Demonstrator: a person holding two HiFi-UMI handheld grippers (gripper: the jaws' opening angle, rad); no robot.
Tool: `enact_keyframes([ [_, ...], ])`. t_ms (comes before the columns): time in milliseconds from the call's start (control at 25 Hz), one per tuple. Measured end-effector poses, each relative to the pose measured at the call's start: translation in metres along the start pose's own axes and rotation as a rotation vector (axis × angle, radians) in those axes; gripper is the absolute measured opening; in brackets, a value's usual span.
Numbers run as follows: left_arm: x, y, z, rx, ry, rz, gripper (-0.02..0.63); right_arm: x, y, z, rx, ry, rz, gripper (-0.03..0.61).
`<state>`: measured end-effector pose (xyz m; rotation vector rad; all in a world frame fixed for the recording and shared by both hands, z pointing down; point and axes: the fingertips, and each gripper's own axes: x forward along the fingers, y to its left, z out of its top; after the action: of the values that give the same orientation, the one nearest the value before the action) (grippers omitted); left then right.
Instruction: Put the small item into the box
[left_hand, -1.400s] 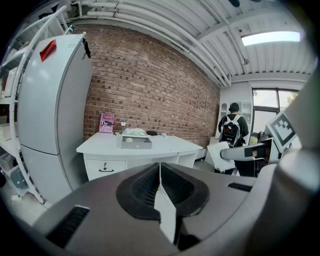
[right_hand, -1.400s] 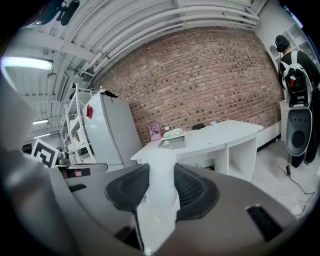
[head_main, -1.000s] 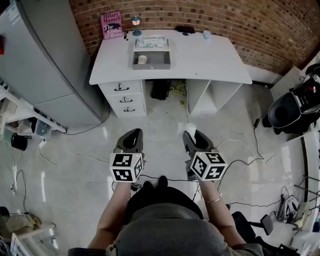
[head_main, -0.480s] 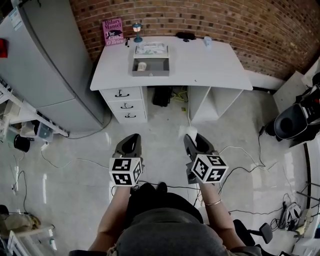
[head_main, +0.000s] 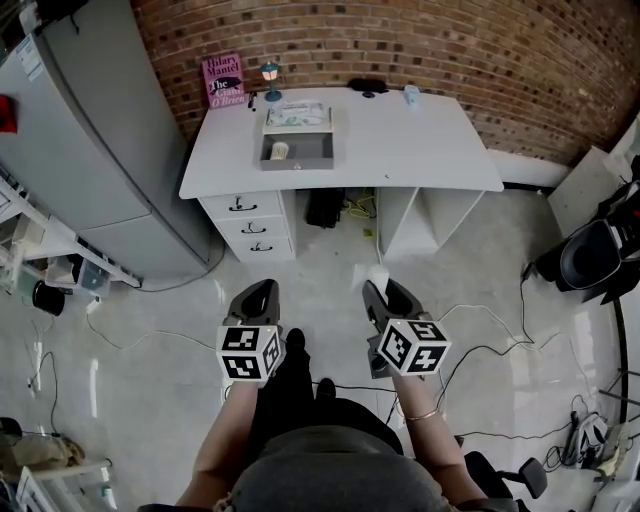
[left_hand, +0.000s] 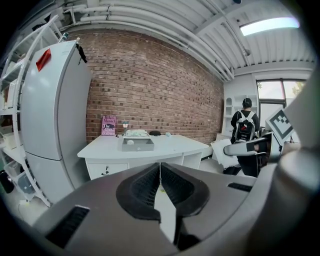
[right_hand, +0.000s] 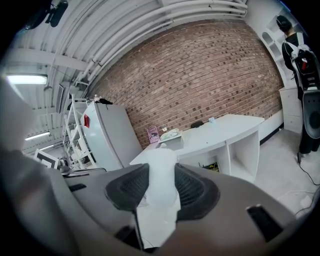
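A grey open box (head_main: 297, 149) stands on the white desk (head_main: 400, 140) by the brick wall, a small pale thing inside it at the left. Both grippers hang over the floor, well short of the desk. My right gripper (head_main: 379, 288) is shut on a small white item (head_main: 378, 274), which fills the gap between its pads (right_hand: 192, 187) in the right gripper view, where the item (right_hand: 160, 185) hides part of the box (right_hand: 171, 136). My left gripper (head_main: 258, 292) is shut and holds nothing; its view shows the box (left_hand: 137, 144) far ahead.
A grey fridge (head_main: 90, 150) stands left of the desk, with shelving (head_main: 40, 260) beside it. A pink book (head_main: 223, 79), a small lamp (head_main: 270, 80) and a cup (head_main: 412, 96) sit at the desk's back. Cables (head_main: 480, 330) lie on the floor. A person with a backpack (left_hand: 244, 125) stands at the right.
The person has taken a step, one foot now forward. Both grippers keep their pose and the right one still holds the white item.
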<state>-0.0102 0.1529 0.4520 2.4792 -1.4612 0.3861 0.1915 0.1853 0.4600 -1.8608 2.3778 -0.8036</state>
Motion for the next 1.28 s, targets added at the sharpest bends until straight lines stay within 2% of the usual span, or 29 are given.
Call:
enact_keyframes([
  [520, 0.038, 0.032, 0.006, -0.021, 0.008, 0.002, 0.028, 0.052, 0.003, 0.011, -0.006, 0.031, 0.006, 0.161],
  [840, 0.094, 0.078, 0.022, -0.031, 0.02, -0.01, 0.028, 0.117, -0.001, 0.036, 0.008, 0.026, -0.01, 0.161],
  [1280, 0.176, 0.135, 0.059, -0.034, 0.023, -0.065, 0.028, 0.209, 0.0, 0.08, 0.007, 0.009, -0.056, 0.161],
])
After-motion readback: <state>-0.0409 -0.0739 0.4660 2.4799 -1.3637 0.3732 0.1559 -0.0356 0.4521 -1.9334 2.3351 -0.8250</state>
